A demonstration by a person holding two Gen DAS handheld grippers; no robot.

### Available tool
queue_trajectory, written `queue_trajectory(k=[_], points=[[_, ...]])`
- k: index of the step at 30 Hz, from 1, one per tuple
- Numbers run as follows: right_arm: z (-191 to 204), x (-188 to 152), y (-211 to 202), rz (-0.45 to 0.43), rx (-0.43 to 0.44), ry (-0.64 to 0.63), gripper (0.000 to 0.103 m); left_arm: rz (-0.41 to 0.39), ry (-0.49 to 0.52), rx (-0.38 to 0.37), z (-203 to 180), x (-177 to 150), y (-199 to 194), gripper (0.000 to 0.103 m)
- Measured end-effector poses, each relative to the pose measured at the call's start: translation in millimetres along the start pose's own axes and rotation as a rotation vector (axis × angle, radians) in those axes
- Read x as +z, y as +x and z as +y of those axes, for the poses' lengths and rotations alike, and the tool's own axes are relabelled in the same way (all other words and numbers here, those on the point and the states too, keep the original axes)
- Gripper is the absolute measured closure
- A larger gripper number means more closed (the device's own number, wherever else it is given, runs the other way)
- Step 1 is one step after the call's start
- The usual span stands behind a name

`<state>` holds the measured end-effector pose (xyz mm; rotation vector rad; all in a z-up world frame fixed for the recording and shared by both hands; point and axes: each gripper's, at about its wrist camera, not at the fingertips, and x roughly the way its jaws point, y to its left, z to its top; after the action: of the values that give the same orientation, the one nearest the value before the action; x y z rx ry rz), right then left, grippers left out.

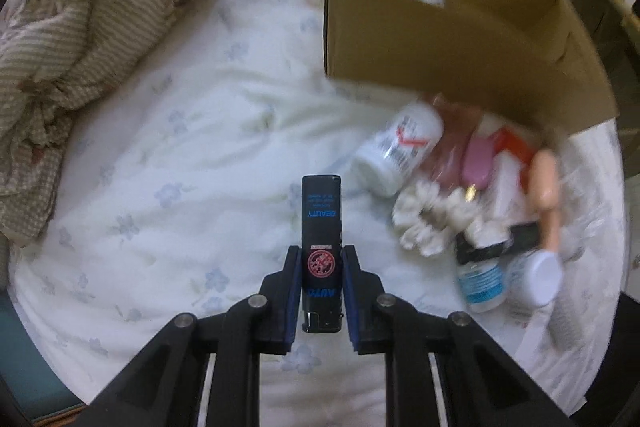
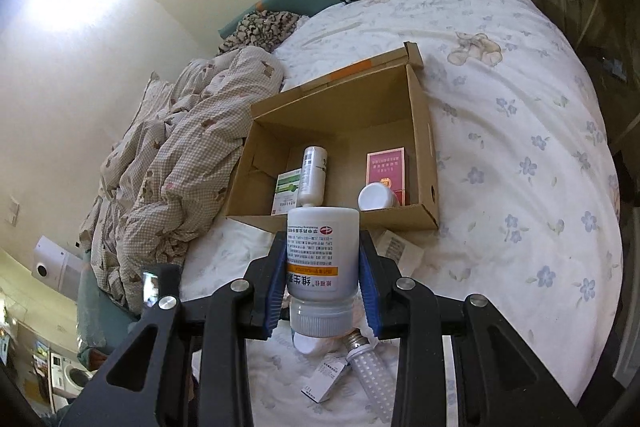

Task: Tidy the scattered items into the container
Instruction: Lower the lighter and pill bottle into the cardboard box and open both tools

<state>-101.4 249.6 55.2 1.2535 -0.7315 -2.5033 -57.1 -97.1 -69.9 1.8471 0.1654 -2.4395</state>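
The task looks partly done. In the right wrist view the cardboard box (image 2: pixel 340 147) sits open on the bed (image 2: pixel 520 147) toward 12 o'clock and already holds a green-and-white carton (image 2: pixel 287 191), a white bottle (image 2: pixel 314 175) lying across it, a pink box (image 2: pixel 387 167) and a white-lidded jar (image 2: pixel 374 197). Both hands carry the next loads: the left hand-held gripper (image 1: pixel 321 273) is clamped on a slim black lighter (image 1: pixel 321 227) that points toward 12 o'clock, and the right hand-held gripper (image 2: pixel 322 283) grips a white pill bottle (image 2: pixel 322 255) around its body, cap toward the camera, just short of the box's near wall. Plenty is left. In the left wrist view a heap lies on the bed at about 3 o'clock, just beside the box: a white medicine bottle (image 1: pixel 396 149), a white scrunchie (image 1: pixel 432 217), a pink item (image 1: pixel 478 163), a blue-labelled bottle (image 1: pixel 482 285) and a peach-handled brush (image 1: pixel 546 195), partly blurred. Below the right gripper lie an LED bulb (image 2: pixel 366 373) and a small white carton (image 2: pixel 326 381).
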Motion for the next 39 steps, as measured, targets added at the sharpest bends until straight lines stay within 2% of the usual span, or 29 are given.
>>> queue_trajectory(k=[4,10,17,21,27,30,34,39], points=[[2,15,9,0.012,-0.014,-0.044,0.067,-0.056,0.001,-0.031,6,1,-25,0.084],[5,45,19,0.004,-0.018,-0.078,0.067,-0.126,0.030,-0.056,-9,31,-63,0.084],[-1,72,50,0.019,-0.046,-0.124,0.067,-0.238,0.067,-0.058,-26,91,-102,0.084],[-16,86,70,0.043,-0.058,-0.088,0.067,-0.254,0.076,-0.066,-42,130,-104,0.084],[-14,102,103,0.089,-0.064,-0.116,0.067,-0.220,0.115,-0.043,-70,169,-75,0.084],[-8,102,125,0.129,-0.077,-0.148,0.067,-0.167,0.138,-0.035,-86,181,-47,0.084],[-4,100,154,0.202,-0.081,-0.165,0.067,-0.089,0.183,-0.003,-109,187,-10,0.084],[-7,96,176,0.233,-0.104,-0.173,0.067,-0.005,0.206,-0.005,-133,189,32,0.084]])
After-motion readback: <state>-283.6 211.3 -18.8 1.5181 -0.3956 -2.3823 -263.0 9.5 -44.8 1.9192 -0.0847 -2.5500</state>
